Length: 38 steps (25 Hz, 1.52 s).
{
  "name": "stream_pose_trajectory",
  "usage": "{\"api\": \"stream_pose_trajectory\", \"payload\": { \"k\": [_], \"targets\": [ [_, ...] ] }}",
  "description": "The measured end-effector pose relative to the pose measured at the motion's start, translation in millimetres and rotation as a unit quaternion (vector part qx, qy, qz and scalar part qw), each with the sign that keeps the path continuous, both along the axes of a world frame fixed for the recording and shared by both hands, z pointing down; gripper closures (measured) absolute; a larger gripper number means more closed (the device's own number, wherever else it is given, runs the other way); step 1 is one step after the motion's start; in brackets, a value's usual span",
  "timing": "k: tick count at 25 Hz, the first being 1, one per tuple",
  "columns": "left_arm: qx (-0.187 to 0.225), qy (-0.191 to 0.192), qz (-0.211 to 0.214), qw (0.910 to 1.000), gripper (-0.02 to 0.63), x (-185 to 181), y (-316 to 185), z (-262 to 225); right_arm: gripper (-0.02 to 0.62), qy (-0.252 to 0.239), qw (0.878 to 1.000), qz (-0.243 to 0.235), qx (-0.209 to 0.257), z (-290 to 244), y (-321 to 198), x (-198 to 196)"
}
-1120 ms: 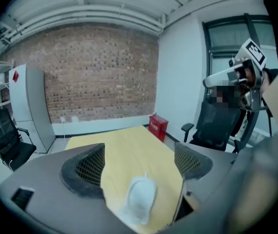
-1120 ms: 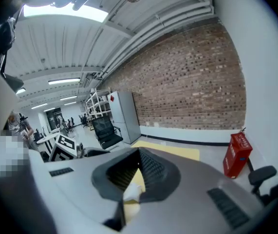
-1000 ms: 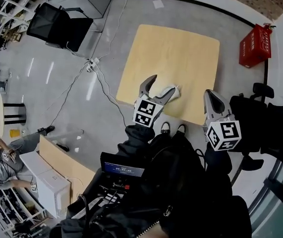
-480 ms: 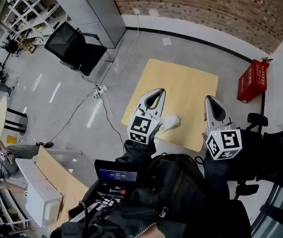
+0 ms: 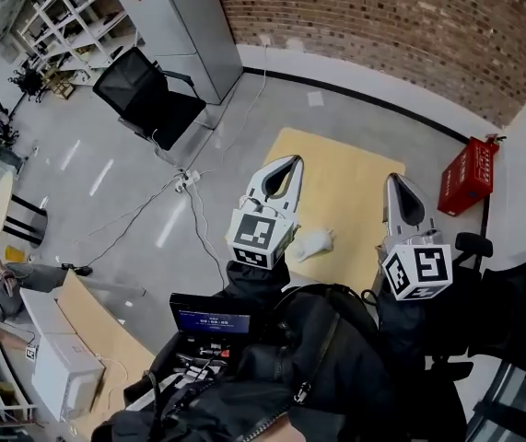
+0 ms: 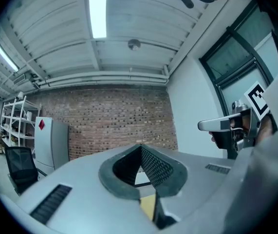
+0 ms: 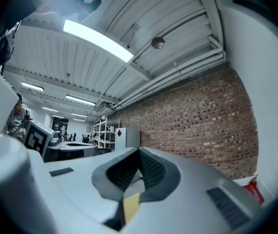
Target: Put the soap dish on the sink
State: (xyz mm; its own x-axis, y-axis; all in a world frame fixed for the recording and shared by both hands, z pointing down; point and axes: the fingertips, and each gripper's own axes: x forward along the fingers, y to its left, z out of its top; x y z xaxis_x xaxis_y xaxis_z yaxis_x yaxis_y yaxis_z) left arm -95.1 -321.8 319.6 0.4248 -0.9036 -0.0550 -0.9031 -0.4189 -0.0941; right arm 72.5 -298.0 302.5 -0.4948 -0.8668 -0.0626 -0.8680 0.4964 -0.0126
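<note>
A small white object, possibly the soap dish, lies on the pale wooden table far below me. My left gripper is held up level above the table's left side, jaws shut with nothing between them. My right gripper is up beside it on the right, also shut and empty. In the left gripper view the left gripper points at a brick wall, and the right gripper shows at the right. In the right gripper view the right gripper faces the same wall. No sink is in view.
A black office chair and a grey cabinet stand at the far left. A red box sits on the floor right of the table. Cables and a power strip run across the floor. A small screen is on my chest.
Both grippers have risen well above the table. The left jaws, open by the white object a second ago, have shut empty. The white object stays on the table.
</note>
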Motion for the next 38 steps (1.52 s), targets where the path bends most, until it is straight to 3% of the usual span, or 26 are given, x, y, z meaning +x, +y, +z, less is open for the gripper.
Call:
{"api": "stream_pose_trajectory", "payload": {
  "k": [6,38],
  "targets": [
    [0.007,-0.02,0.002,0.9998,0.603,5.4,-2.3,-5.3,0.591,0.0,1.0,-0.002,0.004,-0.9,-5.9,-1.0],
    [-0.015,-0.02,0.001,0.9997,0.603,13.8,-3.8,12.5,0.591,0.007,1.0,-0.003,0.003,4.6,-1.0,3.5]
  ]
}}
